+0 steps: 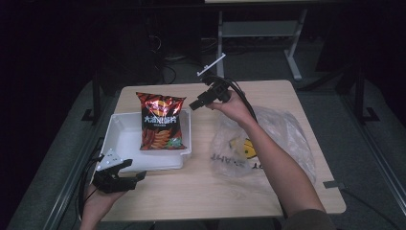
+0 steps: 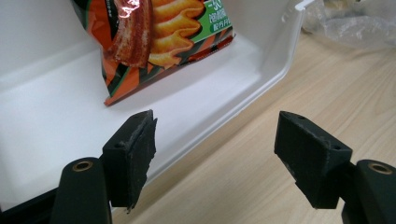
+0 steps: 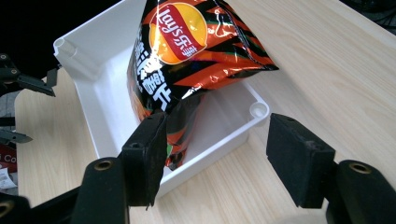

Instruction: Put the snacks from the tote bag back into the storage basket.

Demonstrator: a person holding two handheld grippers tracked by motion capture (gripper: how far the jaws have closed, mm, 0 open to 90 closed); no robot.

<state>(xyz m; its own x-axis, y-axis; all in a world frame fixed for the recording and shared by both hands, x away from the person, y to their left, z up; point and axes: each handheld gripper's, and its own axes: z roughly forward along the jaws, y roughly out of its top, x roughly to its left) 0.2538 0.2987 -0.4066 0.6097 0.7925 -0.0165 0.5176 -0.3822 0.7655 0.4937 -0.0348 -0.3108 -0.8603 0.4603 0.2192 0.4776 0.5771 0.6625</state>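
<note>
A red and black bag of crisps (image 1: 160, 122) lies in a white tray (image 1: 122, 139) on the left half of the wooden table, its top leaning on the tray's far rim. My right gripper (image 1: 194, 103) hovers just right of the bag's top. In the right gripper view it (image 3: 218, 125) is open and bare, with the bag (image 3: 187, 56) and the tray's corner (image 3: 258, 110) just beyond its jaws. My left gripper (image 1: 134, 170) rests at the tray's near edge, open (image 2: 217, 128), one jaw over the tray floor (image 2: 56, 116) and one over the table. The bag's lower end (image 2: 154, 28) lies ahead of it.
A crumpled clear plastic bag (image 1: 277, 129) with something yellow inside lies on the right half of the table, under my right forearm. Bare wood (image 1: 191, 187) runs along the table's near edge. Dark floor, cables and table legs lie beyond the far edge.
</note>
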